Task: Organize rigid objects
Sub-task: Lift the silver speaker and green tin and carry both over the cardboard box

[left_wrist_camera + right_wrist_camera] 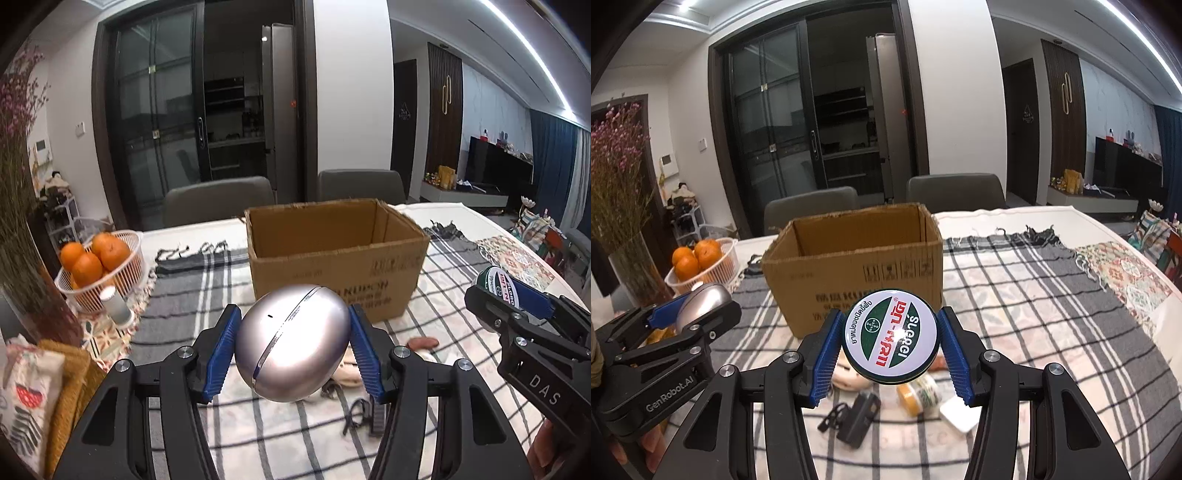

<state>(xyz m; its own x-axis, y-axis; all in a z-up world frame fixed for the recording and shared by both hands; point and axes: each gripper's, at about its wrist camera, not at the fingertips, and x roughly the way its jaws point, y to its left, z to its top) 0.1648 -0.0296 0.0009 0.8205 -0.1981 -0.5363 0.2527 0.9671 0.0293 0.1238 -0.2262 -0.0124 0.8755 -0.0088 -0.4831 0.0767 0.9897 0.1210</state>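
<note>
The left tool [293, 345] is pinching a smooth silver egg-shaped case [291, 343]; the right tool [891, 345] is pinching a round tin [891, 336] by its rim. The open cardboard box [857, 258] is standing ahead of both. The rounded case may be slipping out and falling on the counter [1015, 295] before reaching it.

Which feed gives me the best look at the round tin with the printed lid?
The right wrist view. There the round tin sits centered, lid facing the camera, print readable, clamped in the right hand-held gripper. The left wrist view shows the tin only edge-on at the far right, partly hidden by that gripper.
</note>
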